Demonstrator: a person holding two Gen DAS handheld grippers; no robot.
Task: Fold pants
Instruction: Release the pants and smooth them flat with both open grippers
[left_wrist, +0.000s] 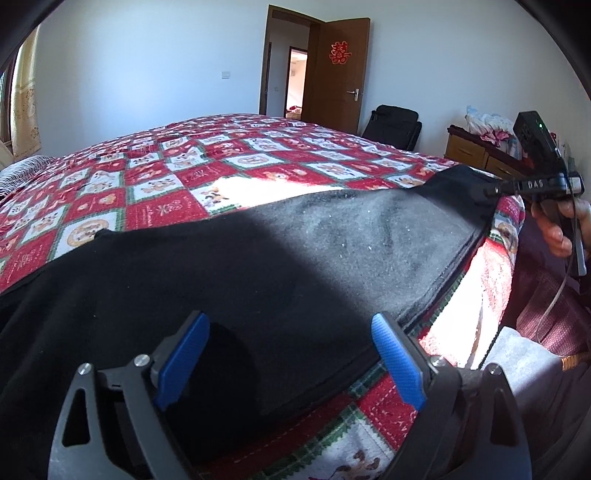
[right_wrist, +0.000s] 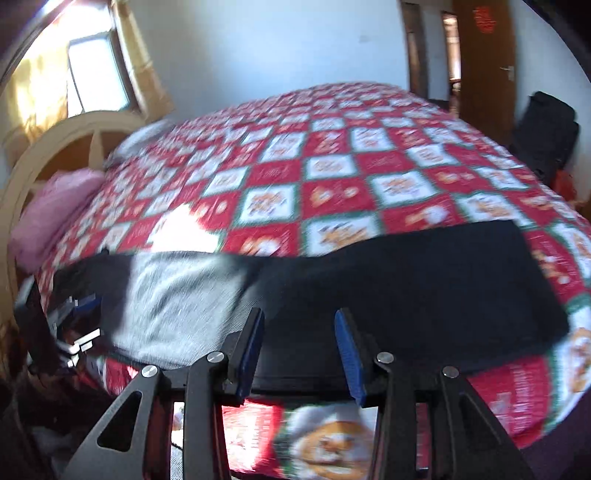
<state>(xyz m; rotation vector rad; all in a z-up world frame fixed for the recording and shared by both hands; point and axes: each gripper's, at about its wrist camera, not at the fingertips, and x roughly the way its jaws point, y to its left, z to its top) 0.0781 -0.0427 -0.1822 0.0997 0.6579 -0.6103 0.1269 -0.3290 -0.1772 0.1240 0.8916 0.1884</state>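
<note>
Black pants (left_wrist: 229, 266) lie flat along the near edge of the bed, partly sunlit; they also show in the right wrist view (right_wrist: 406, 288). My left gripper (left_wrist: 291, 354) is open, its blue pads (left_wrist: 184, 354) spread just above the pants near their hem edge. My right gripper (right_wrist: 299, 350) is open over the pants' near edge; that view is motion-blurred. The right gripper also shows in the left wrist view (left_wrist: 495, 190), at the far right end of the pants. The left gripper shows at the left edge of the right wrist view (right_wrist: 74, 325).
The bed is covered with a red, white and green checked quilt (left_wrist: 184, 177). A pink pillow (right_wrist: 48, 218) and cream headboard (right_wrist: 55, 147) are at the left. An open brown door (left_wrist: 340, 74), black bag (left_wrist: 395, 125) and wooden dresser (left_wrist: 476, 155) stand beyond.
</note>
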